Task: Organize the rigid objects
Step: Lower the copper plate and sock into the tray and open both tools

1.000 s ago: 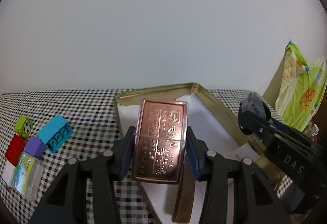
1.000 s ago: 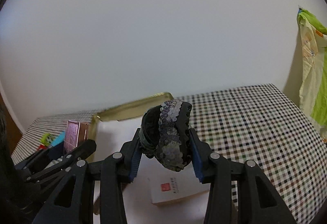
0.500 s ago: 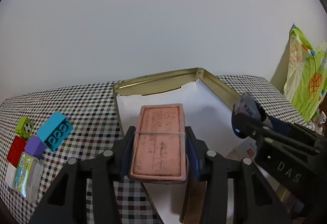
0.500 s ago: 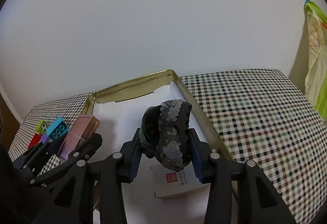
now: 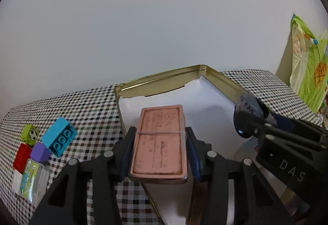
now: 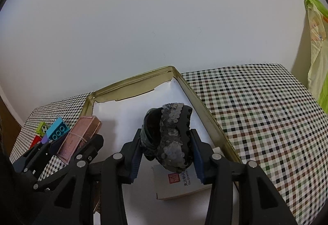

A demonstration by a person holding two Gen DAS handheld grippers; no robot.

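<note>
My left gripper (image 5: 158, 155) is shut on a flat rose-pink case (image 5: 158, 142) with a rubber band round it, held above the near left edge of a gold tin tray (image 5: 162, 75) lined with white paper. The case also shows in the right wrist view (image 6: 79, 138). My right gripper (image 6: 166, 151) is shut on a black sequinned hair clip (image 6: 170, 138), held over the tray (image 6: 131, 79) above a small white box (image 6: 178, 181). In the left wrist view the clip (image 5: 248, 106) shows at the right.
On the checked tablecloth (image 6: 256, 112) left of the tray lie a blue brick (image 5: 59, 136), a green football block (image 5: 30, 134), a purple block (image 5: 40, 152), a red block (image 5: 21, 157) and a clear packet (image 5: 30, 179). A green printed bag (image 5: 307, 75) hangs at the right.
The pink case has tipped from upright to lying flat, pointing forward. Both grippers have moved forward over the tray, still holding their objects.
</note>
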